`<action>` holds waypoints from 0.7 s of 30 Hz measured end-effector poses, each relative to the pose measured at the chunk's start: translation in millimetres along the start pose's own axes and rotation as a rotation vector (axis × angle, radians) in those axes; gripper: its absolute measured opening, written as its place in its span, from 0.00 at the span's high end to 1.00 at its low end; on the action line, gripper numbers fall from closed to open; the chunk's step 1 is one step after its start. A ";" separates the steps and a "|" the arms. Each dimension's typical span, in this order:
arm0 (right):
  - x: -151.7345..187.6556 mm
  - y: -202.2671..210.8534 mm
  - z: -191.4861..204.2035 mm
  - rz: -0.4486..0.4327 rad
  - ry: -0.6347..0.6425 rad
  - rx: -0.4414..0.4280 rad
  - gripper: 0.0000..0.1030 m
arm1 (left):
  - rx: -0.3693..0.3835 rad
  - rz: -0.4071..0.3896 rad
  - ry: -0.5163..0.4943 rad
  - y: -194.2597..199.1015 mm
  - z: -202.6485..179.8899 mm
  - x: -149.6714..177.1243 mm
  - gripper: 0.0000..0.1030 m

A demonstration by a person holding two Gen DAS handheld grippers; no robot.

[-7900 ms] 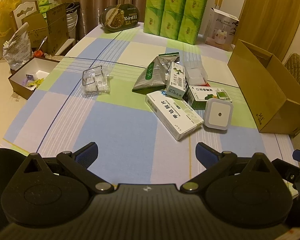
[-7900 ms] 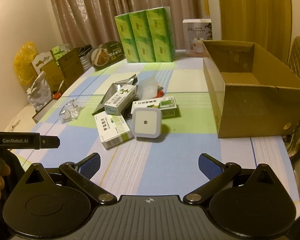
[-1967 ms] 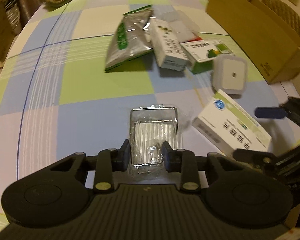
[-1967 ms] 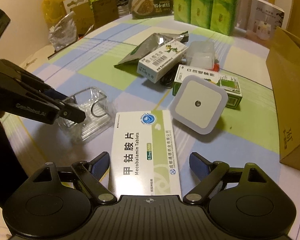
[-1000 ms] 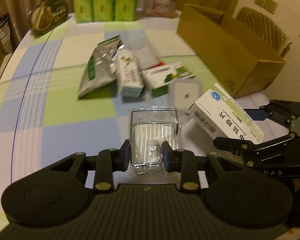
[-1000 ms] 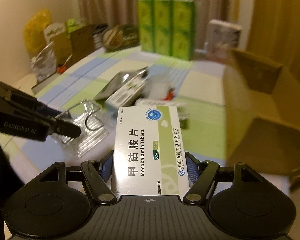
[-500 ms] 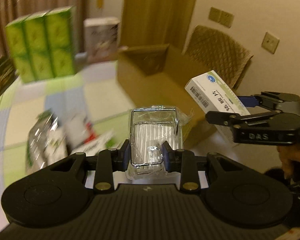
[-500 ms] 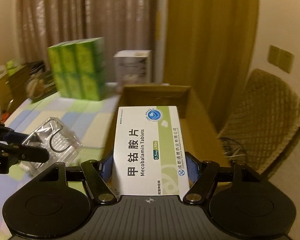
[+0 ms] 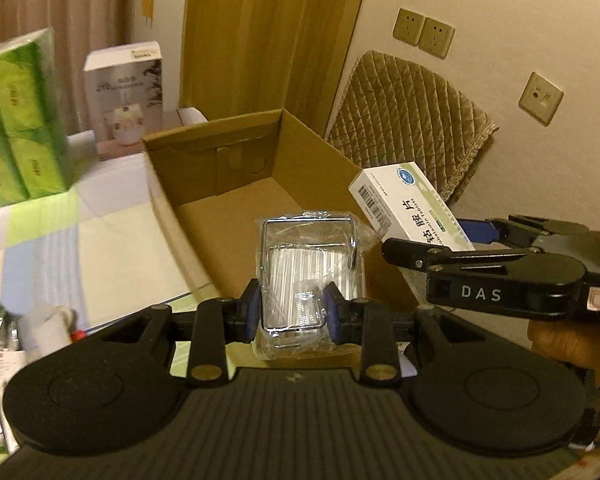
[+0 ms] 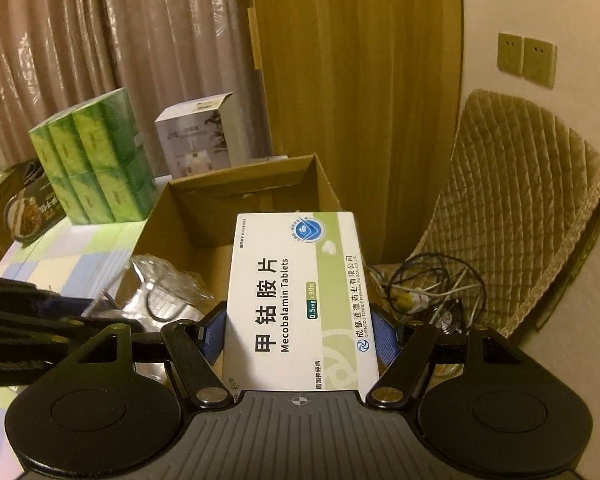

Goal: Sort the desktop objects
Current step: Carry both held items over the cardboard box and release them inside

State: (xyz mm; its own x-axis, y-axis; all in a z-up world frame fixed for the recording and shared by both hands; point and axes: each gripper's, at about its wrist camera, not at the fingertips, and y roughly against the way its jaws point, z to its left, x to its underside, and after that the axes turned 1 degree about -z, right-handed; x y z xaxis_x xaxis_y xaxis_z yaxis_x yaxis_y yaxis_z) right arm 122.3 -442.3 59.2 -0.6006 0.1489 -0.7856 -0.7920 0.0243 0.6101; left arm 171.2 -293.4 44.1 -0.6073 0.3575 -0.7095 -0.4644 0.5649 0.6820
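Wrapped rack (image 9: 310, 276) clamped in left gripper (image 9: 292, 312), tablet box (image 10: 300, 300) clamped in right gripper (image 10: 300, 340), both held ahead over empty carton (image 9: 236, 184); nothing sorted yet.

Warm, dim light falls on a cream wall (image 9: 480, 8) with sockets (image 9: 424, 32). Curtains (image 10: 120, 40) hang behind a quilted chair (image 10: 512, 208).
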 end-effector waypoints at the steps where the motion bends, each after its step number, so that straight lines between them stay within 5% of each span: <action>1: 0.5 -0.9 -1.0 0.002 -0.001 -0.002 0.34 | -0.002 0.002 0.000 -4.7 -0.9 -0.5 0.74; 5: 2.4 -4.1 0.6 0.007 -0.002 -0.009 0.34 | -0.010 0.029 0.005 -22.5 -2.3 -0.6 0.71; 7: 4.0 -6.3 2.5 0.012 0.003 -0.014 0.34 | -0.020 0.026 0.003 -23.6 -0.4 0.8 0.61; 15: 5.7 -16.0 20.5 0.023 0.027 -0.063 0.34 | -0.070 -0.018 0.003 6.8 15.9 11.2 0.59; 18: 3.7 -12.7 24.1 0.004 0.023 -0.051 0.21 | -0.068 -0.027 0.019 16.8 23.2 14.0 0.58; 21: 4.8 -4.7 26.9 -0.005 0.022 -0.058 0.20 | -0.070 -0.035 0.022 24.6 27.2 17.0 0.57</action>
State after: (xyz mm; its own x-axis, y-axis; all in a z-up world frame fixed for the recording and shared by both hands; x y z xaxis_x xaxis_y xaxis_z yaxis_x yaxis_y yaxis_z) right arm 126.1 -415.1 55.3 -0.5987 0.1269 -0.7909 -0.7994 -0.0322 0.6000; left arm 166.9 -253.2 44.0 -0.6038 0.3214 -0.7295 -0.5289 0.5231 0.6683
